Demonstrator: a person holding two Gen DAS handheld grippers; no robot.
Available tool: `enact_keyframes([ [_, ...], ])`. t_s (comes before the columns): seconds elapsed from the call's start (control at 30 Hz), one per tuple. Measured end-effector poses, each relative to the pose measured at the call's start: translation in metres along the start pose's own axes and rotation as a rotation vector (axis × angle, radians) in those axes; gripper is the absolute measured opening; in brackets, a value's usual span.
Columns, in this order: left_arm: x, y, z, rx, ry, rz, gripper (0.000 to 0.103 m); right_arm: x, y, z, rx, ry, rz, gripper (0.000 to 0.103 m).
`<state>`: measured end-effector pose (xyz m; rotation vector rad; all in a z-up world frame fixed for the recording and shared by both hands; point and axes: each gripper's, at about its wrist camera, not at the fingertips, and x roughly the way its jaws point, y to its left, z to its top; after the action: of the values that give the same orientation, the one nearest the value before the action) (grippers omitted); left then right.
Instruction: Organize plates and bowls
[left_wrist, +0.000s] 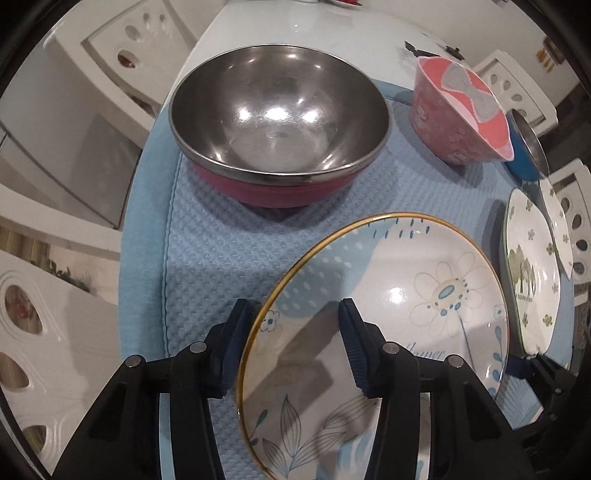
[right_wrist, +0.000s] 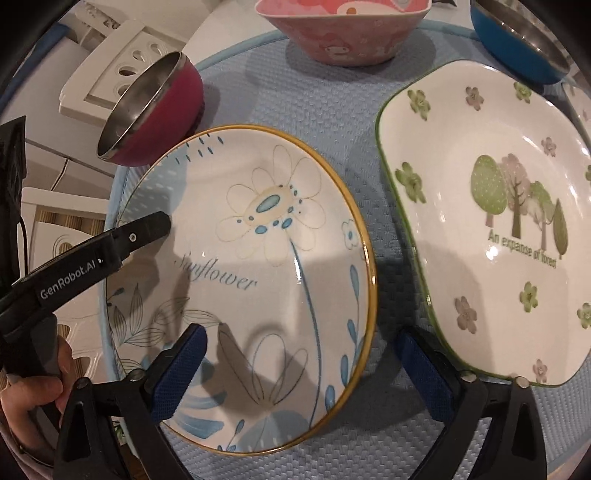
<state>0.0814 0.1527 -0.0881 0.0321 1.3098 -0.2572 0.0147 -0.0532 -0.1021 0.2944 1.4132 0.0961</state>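
The sunflower plate (right_wrist: 243, 288) lies on the blue mat (left_wrist: 207, 236), straddled at its rim by the spread, unclenched left gripper (left_wrist: 291, 347); right gripper (right_wrist: 299, 373) is parted too; a shallow bite could let the glossy rim be dropped

Blue waffle mat (left_wrist: 221, 236) lying under the fingers; white cutout chairs (left_wrist: 55, 332) standing left of them.

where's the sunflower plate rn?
On the blue mat: the sunflower plate lies between the red-sided steel bowl and the forest plate, with the left gripper open, jaws straddling its rim.
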Motion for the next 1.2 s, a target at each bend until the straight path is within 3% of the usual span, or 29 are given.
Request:
enact_keyframes([
  [0.03,-0.001,-0.001,0.000,0.013,-0.001,0.000,0.046,-0.003,0.000,-0.002,-0.007,-0.008,-0.023,0.078],
  [0.07,0.000,-0.008,0.000,0.025,-0.009,-0.002,0.046,-0.006,0.004,-0.004,-0.018,-0.022,-0.058,0.055],
  [0.13,0.002,-0.024,-0.006,0.055,-0.023,0.001,0.046,-0.019,0.001,-0.002,-0.045,-0.062,-0.051,0.037],
  [0.4,-0.009,-0.031,-0.037,0.055,0.009,-0.024,0.046,-0.022,-0.010,-0.002,-0.098,-0.023,-0.005,0.035],
  [0.9,-0.027,-0.101,-0.133,0.056,0.134,-0.060,0.046,-0.048,-0.087,-0.089,-0.107,0.086,0.017,0.035],
  [1.2,-0.026,-0.138,-0.155,0.064,0.204,-0.082,0.045,-0.049,-0.126,-0.088,-0.076,0.095,0.028,0.035],
])
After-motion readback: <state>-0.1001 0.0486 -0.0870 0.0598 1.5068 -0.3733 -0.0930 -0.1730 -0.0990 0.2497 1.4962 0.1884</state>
